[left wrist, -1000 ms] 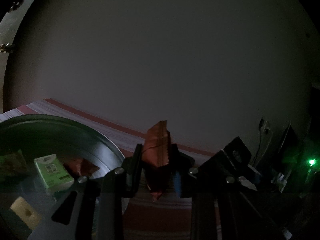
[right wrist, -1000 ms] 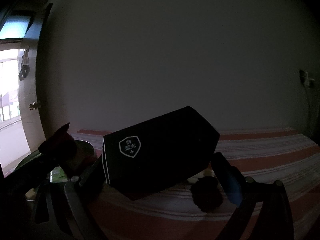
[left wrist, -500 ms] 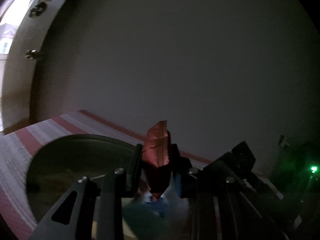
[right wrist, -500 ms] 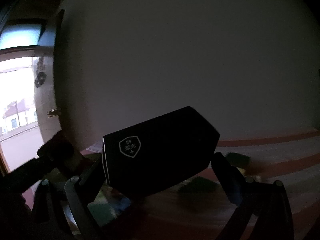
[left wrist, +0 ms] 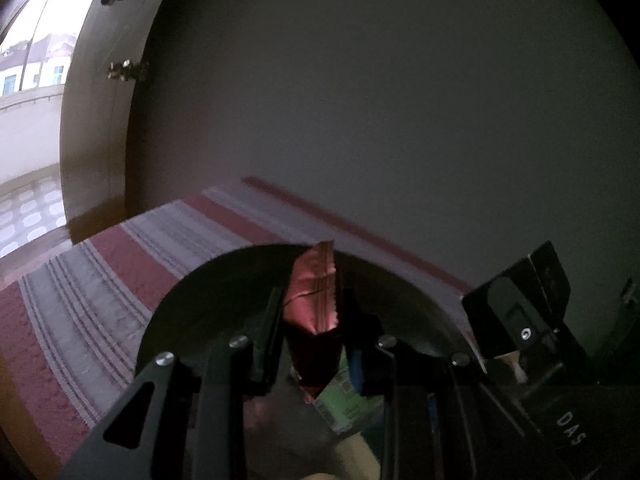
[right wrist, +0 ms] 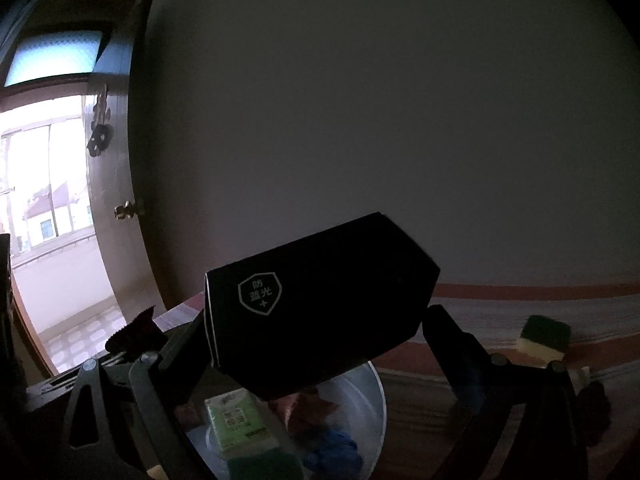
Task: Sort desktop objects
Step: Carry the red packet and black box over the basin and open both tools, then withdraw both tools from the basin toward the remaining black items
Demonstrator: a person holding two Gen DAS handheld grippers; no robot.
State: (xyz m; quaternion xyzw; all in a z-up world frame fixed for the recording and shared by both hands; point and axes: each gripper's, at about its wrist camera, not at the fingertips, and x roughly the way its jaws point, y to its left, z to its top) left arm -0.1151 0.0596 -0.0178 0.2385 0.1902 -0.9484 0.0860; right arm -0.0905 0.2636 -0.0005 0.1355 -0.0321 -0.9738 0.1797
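Observation:
My left gripper [left wrist: 312, 336] is shut on a red foil snack packet [left wrist: 314, 304] and holds it upright above a round dark basin [left wrist: 192, 304]. My right gripper [right wrist: 316, 328] is shut on a black box [right wrist: 320, 304] with a white shield logo, held above the same basin [right wrist: 378, 396]. The basin holds a green tissue pack [right wrist: 236, 420], a blue item [right wrist: 332, 448] and reddish packets [right wrist: 308, 406]. The red packet's tip [right wrist: 136, 328] and the left gripper show at the left of the right wrist view. The black box [left wrist: 516, 304] shows at the right of the left wrist view.
The table wears a red and grey striped cloth [left wrist: 100, 280]. A green and yellow sponge [right wrist: 544, 338] lies on it to the right, with a dark item [right wrist: 596, 408] near it. A plain wall stands behind. A door and bright window [right wrist: 48, 208] are at the left.
Both grippers have swung left over the basin with their loads still held. The door and window have come into view. The sponge now shows at the right.

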